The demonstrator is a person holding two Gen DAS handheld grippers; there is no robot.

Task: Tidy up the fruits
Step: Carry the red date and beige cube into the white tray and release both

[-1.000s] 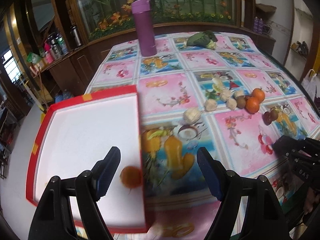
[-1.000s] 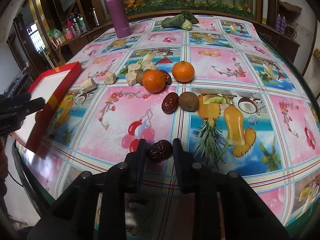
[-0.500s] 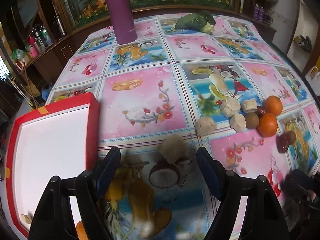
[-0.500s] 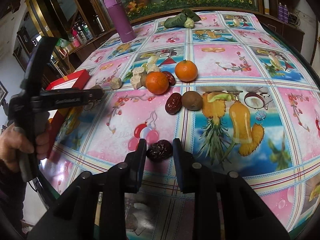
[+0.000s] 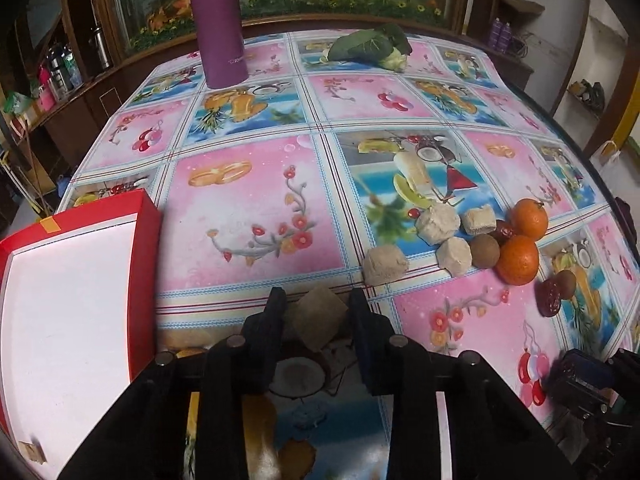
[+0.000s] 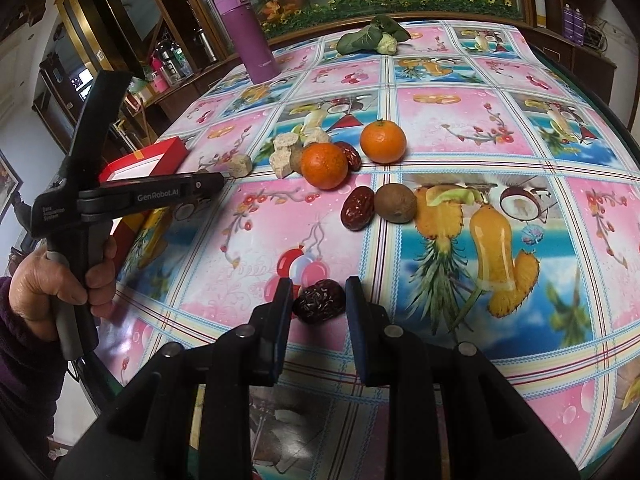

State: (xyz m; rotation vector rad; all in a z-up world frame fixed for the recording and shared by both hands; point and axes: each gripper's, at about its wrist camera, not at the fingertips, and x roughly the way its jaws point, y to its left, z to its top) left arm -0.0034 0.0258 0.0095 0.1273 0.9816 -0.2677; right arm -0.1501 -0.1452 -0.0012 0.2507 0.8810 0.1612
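Note:
My left gripper (image 5: 318, 306) is shut on a beige chunk (image 5: 320, 316) lying on the fruit-print tablecloth, just right of the red tray (image 5: 149, 240) with its white floor. In the right wrist view my right gripper (image 6: 318, 298) grips a wrinkled dark red date (image 6: 320, 301) near the table's front edge. Further back lie two oranges (image 6: 324, 164), a kiwi (image 6: 395, 202), another date (image 6: 357, 208) and several beige chunks (image 6: 280, 160). The left gripper (image 6: 208, 180) shows there from the side, held by a hand (image 6: 60, 276).
A tall purple flask (image 5: 218, 28) stands at the back left, a leafy green vegetable (image 5: 368, 46) at the back middle. A small beige scrap (image 5: 34, 450) lies in the tray's near corner. Wooden cabinets ring the table; its edge drops off at the right.
My left gripper swung from above the tray, where an orange lay, right and forward to the beige chunk, and its wide-open fingers closed on it. The right gripper kept hold of the date.

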